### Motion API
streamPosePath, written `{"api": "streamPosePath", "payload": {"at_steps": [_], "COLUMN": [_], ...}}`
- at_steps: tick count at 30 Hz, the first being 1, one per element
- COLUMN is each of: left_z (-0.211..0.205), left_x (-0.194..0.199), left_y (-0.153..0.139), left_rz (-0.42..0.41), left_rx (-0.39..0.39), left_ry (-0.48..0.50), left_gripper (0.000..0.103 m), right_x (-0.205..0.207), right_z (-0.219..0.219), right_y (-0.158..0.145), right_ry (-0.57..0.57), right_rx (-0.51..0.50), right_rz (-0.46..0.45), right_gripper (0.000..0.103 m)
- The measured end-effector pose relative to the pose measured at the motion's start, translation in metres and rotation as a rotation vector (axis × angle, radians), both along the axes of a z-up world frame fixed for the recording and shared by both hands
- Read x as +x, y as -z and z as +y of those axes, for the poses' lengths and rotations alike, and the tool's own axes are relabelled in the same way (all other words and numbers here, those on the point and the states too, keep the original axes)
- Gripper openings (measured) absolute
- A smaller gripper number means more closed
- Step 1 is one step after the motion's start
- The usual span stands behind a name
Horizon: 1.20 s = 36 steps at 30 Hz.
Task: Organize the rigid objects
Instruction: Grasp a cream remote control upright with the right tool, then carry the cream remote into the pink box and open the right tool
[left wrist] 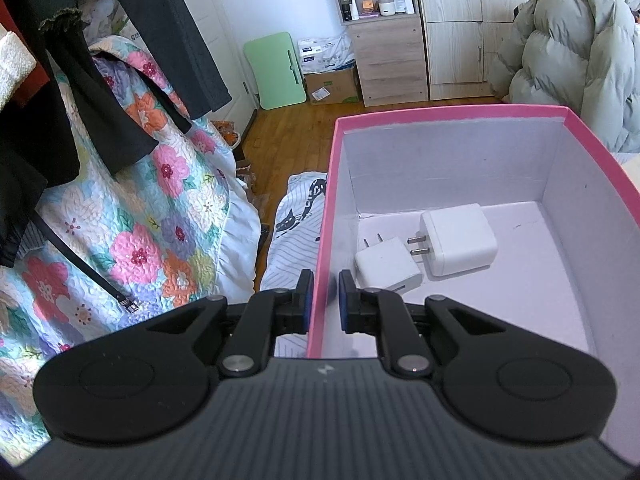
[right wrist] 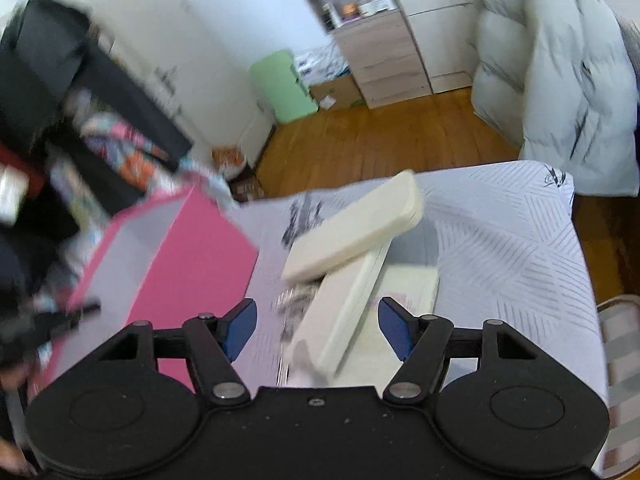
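pink box (left wrist: 440, 114): 1 | white chargers (left wrist: 458, 240): 2 | cream flat cases (right wrist: 354, 226): 2

Box (left wrist: 452, 114): pink outside and rim, white inside. Two chargers (left wrist: 458, 238) in it: white. Quilt (left wrist: 132, 216): floral, pink/orange/purple on pale blue. Bed sheet (right wrist: 512, 240): white, grey line pattern, black prints. Flat cases (right wrist: 352, 224): cream. Gripper pads (right wrist: 240, 330): blue, frames black. Floor (left wrist: 288, 136): brown wood. Puffer coat (left wrist: 576, 56): grey-green. Folding board (left wrist: 276, 68): mint green.

A home bedroom is shown: a floral quilt (left wrist: 132, 216) is seen left of the wooden wardrobe (left wrist: 452, 28), with a puffer jacket (left wrist: 576, 64) hung right of it.
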State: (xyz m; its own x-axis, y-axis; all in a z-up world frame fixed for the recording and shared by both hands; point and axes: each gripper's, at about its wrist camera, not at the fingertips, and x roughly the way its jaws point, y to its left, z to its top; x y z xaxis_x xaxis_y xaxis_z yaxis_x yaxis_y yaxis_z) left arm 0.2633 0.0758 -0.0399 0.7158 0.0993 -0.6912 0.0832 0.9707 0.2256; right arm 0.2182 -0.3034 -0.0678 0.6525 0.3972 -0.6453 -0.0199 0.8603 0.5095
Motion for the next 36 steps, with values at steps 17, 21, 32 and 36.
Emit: {"api": "streamPosePath", "payload": {"at_steps": [17,21,32,36], "left_z": [-0.005,-0.005,-0.006,-0.006], "left_x": [-0.001,-0.001,-0.001,-0.001], "left_y": [0.000,0.000,0.000,0.000], "left_rz": [0.002,0.001,0.000,-0.002], "left_rx": [0.031,0.032,0.031,0.034], "left_ry": [0.005,0.005,0.004,0.006], "left_gripper": [0.012,0.012,0.012,0.012], "right_x": [0.055,0.043,0.016,0.004], "right_z": [-0.024,-0.015,0.037,0.045], "right_y": [0.049,0.031,-0.038,-0.051], "right_ry": [0.187,0.136,-0.067,-0.121], "right_rx": [0.256,0.199,-0.223,-0.289], "right_rz": [-0.062,-0.153,-0.318,-0.346], "right_gripper": [0.026,0.022,0.021,0.021]}}
